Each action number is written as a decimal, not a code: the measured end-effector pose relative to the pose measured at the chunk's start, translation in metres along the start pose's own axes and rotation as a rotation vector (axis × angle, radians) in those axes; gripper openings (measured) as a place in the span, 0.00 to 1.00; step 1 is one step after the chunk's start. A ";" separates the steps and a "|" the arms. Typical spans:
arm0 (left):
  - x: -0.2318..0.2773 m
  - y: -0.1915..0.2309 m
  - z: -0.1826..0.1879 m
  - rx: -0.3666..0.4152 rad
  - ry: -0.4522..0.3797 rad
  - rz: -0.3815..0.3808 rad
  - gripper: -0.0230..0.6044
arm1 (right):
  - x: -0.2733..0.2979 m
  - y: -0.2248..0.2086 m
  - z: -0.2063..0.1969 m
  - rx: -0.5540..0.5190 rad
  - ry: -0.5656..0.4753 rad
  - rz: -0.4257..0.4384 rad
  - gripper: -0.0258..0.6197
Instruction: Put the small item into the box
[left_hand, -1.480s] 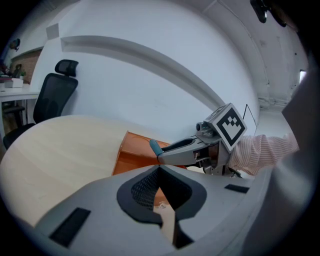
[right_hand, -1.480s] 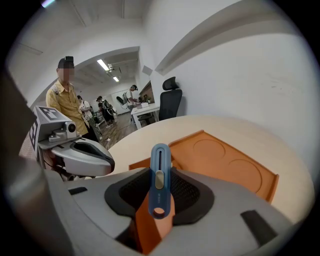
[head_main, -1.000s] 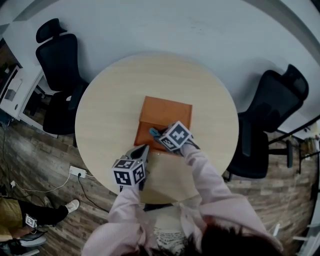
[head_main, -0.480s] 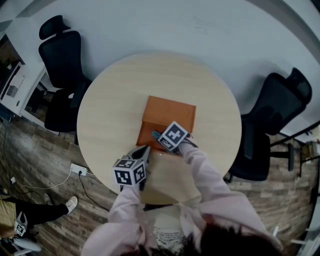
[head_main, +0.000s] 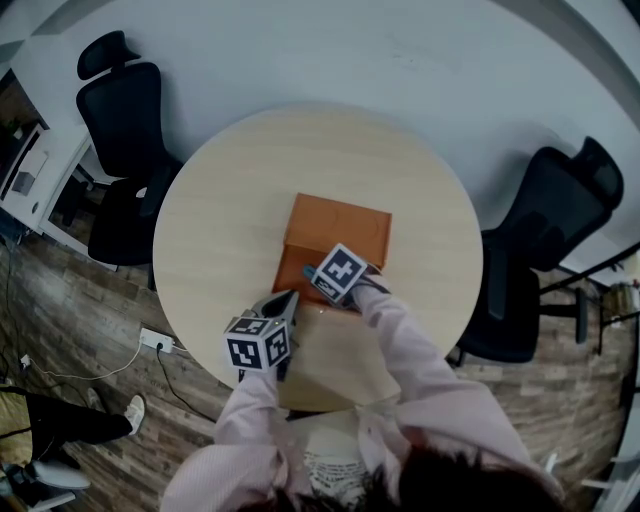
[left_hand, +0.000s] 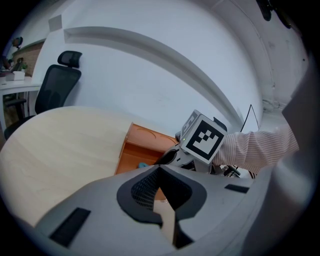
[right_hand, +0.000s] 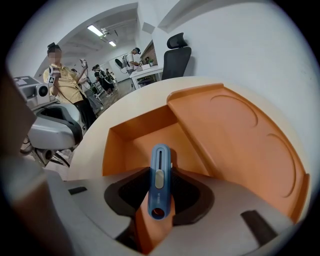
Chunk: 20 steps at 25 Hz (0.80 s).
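Note:
An orange box (head_main: 340, 222) lies open in the middle of a round table (head_main: 220, 200), its lid (right_hand: 240, 135) swung back beside the tray (right_hand: 145, 140). My right gripper (right_hand: 159, 200) is shut on a slim blue item (right_hand: 160, 180) with a grey slider, and holds it above the tray's near wall, pointing into the tray. In the head view the blue item's tip (head_main: 310, 270) shows just left of the right gripper's marker cube (head_main: 340, 272). My left gripper (head_main: 287, 300) hovers near the table's front, its jaws a narrow gap apart and empty (left_hand: 167, 217).
Black office chairs stand at the far left (head_main: 120, 110) and at the right (head_main: 550, 220) of the table. A power strip (head_main: 155, 343) lies on the wooden floor. People stand in the background of the right gripper view (right_hand: 62, 75).
The right gripper has crept a little to the left over the box with the blue item still in it. The left gripper has stayed put.

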<state>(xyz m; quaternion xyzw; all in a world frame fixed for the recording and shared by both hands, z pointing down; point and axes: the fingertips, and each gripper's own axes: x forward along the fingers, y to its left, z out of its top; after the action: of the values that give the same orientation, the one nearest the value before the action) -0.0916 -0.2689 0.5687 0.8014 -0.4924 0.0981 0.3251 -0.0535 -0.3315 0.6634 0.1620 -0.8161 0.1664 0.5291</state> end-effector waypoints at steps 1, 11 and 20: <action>0.000 0.000 0.000 0.000 0.000 0.001 0.06 | 0.001 0.000 -0.001 -0.003 0.009 -0.007 0.25; -0.006 0.006 0.000 -0.008 -0.008 0.007 0.06 | 0.008 -0.002 0.001 -0.024 0.029 -0.053 0.26; -0.005 0.001 0.001 0.002 -0.006 -0.004 0.06 | 0.005 -0.003 0.000 -0.020 0.025 -0.079 0.28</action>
<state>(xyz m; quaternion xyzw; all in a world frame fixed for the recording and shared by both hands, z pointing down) -0.0949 -0.2656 0.5660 0.8030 -0.4915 0.0955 0.3232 -0.0538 -0.3348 0.6685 0.1866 -0.8040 0.1392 0.5471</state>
